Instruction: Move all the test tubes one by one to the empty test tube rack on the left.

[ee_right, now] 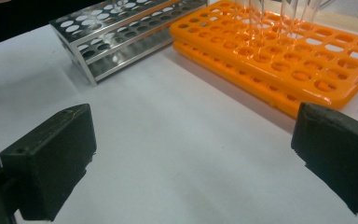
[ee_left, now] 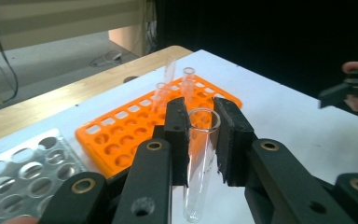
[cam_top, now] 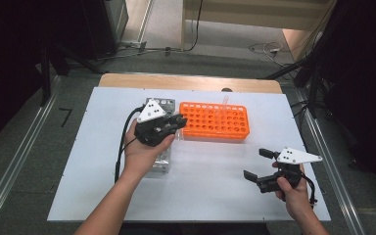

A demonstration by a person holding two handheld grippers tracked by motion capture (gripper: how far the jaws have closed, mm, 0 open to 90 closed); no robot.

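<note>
L gripper (ee_left: pixel 200 135) clamped on one clear glass tube (ee_left: pixel 199 163), held upright, mouth up, pads pinching it just below the rim. Tube is off the table, near the L end of the orange rack (cam_top: pixel 215 120), not yet over a hole as far as I can tell. R gripper (ee_right: pixel 186 158) fully released, nothing btwn the pads, hanging above bare white table (cam_top: pixel 210 186) well apart from both racks.

Status: a few tubes (ee_left: pixel 170 84) already stand in the orange rack, far side; exact count unclear, glass too faint. Most holes empty. Metal rack (cam_top: pixel 159 142) sits just beside the orange one, on its L; holes I can see look vacant, part hidden under my hand.

Judgement: transfer metal → orange, early-to-mid. Left to do: seat this tube in a free hole, let go, check metal rack for any remaining.
</note>
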